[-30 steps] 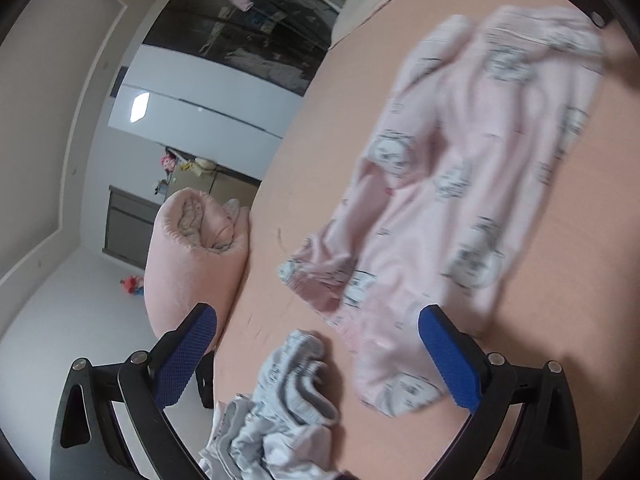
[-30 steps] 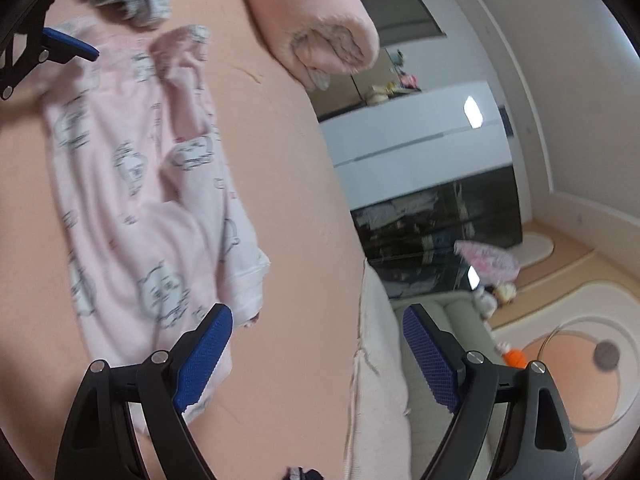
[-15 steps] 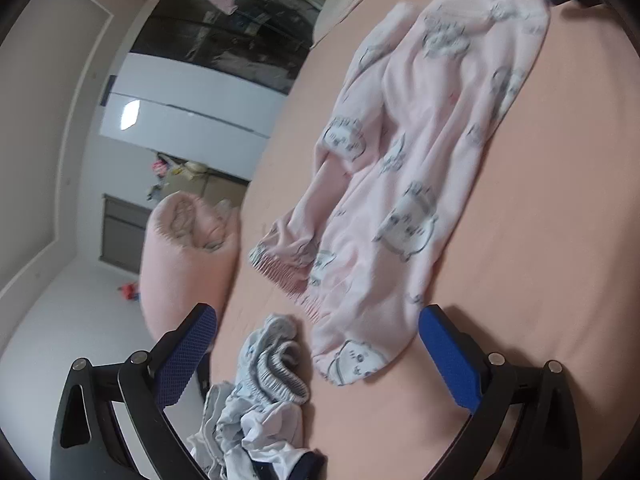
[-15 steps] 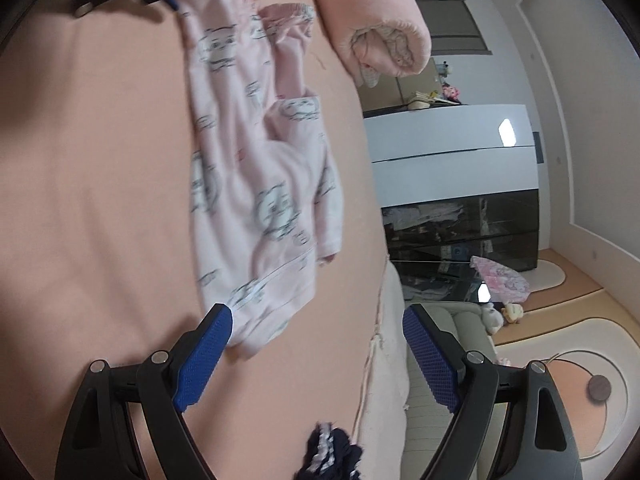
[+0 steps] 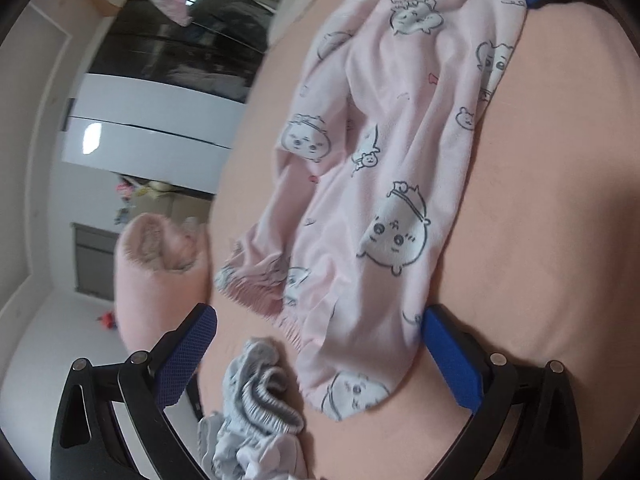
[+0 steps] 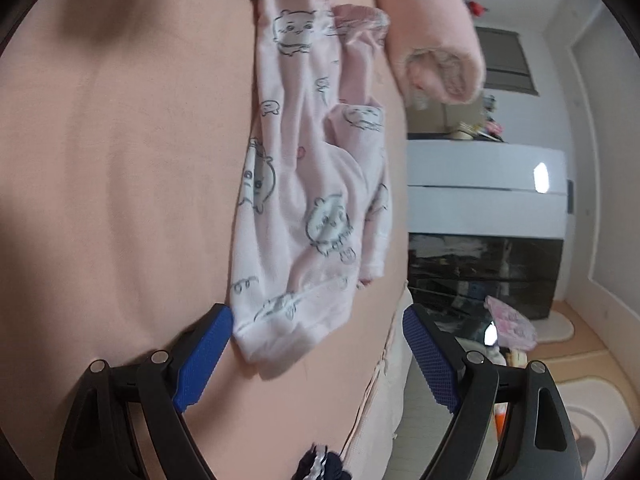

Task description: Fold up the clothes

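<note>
Pink pyjama trousers (image 5: 384, 168) flat on bed; left tool (image 5: 316, 344) and right tool (image 6: 316, 344) at opposite ends, both apart.

The pink pants (image 5: 384, 184) look like soft matt knit cloth with ribbed cuffs. The bed sheet (image 5: 540, 208) is smooth matt fabric, the rolled blanket (image 5: 156, 276) fuzzy fleece. Both grippers' blue pads (image 6: 204, 356) are textured plastic on black matt frames. The wardrobe (image 6: 484, 272) looks glossy.
</note>
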`<state>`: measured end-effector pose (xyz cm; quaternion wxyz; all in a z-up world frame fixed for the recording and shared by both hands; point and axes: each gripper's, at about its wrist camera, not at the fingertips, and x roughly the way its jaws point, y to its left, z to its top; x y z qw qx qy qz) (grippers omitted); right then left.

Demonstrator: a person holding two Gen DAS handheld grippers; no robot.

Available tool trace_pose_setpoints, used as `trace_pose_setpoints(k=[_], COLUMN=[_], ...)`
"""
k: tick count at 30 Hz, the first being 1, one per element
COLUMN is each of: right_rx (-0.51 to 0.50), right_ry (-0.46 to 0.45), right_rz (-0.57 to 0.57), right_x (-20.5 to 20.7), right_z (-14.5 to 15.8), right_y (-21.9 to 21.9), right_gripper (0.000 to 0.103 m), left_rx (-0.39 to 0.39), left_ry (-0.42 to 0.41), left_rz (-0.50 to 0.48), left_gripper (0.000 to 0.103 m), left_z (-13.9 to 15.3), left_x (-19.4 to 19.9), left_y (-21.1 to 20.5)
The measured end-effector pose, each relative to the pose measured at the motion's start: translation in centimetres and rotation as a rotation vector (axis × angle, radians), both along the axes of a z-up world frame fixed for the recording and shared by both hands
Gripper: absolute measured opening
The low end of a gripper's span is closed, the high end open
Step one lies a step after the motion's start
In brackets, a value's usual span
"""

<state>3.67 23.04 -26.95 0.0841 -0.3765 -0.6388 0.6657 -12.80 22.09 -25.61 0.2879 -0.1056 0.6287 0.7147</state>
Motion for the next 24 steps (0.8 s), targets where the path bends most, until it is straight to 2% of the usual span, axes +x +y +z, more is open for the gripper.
trace_pose_setpoints(k=[2, 9, 14, 16, 19, 21, 23, 24], right_rx=[0.007, 0.056, 0.003, 0.017, 0.043, 0.061, 0.079, 0.087], right_ry=[-0.030, -0.064, -0.020, -0.025, -0.036, -0.044, -0.052, -0.056], right_rz=[0.010, 0.055, 0.008, 0.011, 0.021, 0.027, 0.033, 0.036], right_x=[-0.5, -1.4, -3.6, -3.3, -2.6, -2.1, -1.7, -1.4], right_z=[-0.1, -0.9, -0.5, -1.1, -2.2, -2.9, -3.7, -4.0], right_y=[0.0, -0.5, 0.4, 0.2, -0.3, -0.6, -0.9, -1.0], right_gripper=[0.087, 0.087, 0.088, 0.088, 0.086, 0.067, 0.022, 0.009], left_rx=[-0.014, -0.081, -0.069, -0.057, -0.025, -0.010, 0.001, -0.004], left_ry=[-0.015, 0.053, 0.100, 0.123, 0.175, 0.179, 0.116, 0.054], left_rz=[0.014, -0.041, -0.008, 0.004, -0.026, -0.030, 0.017, 0.047], left_gripper=[0.103, 0.103, 0.103, 0.103, 0.101, 0.098, 0.089, 0.072], left_z=[0.0, -0.8, -0.7, -0.8, -1.1, -1.2, -1.1, -1.1], left_x=[-0.8, -0.2, -1.6, -1.6, -0.8, -0.5, -1.1, -1.3], left_y=[0.7, 1.9, 3.0, 3.0, 2.2, 1.9, 1.8, 1.8])
